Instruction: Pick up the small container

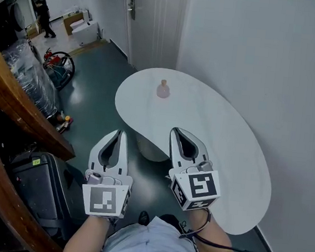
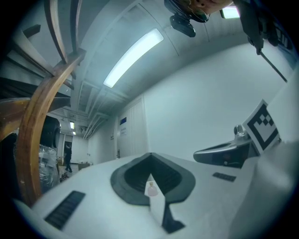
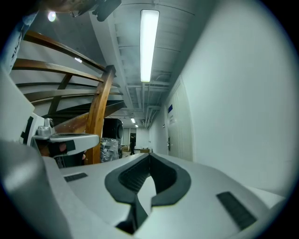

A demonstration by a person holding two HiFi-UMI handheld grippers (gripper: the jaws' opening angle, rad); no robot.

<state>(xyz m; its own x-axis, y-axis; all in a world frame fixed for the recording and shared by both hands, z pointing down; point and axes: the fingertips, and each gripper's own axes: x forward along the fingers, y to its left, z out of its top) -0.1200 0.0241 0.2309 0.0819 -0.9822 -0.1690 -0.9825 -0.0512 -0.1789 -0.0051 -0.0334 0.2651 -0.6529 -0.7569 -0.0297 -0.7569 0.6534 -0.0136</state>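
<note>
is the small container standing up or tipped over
Upright: the small container stands on its base on the white table, narrow cap pointing up.

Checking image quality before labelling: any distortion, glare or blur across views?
Head view: even light, sharp; small container clear on white table. Left gripper view: heavy fisheye, dark corners, bright ceiling light, container tiny and soft. Right gripper view: same fisheye, foreground soft.

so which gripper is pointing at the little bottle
The left gripper: its own view shows the bottle straight ahead past its jaws; the right gripper's doesn't.
</note>
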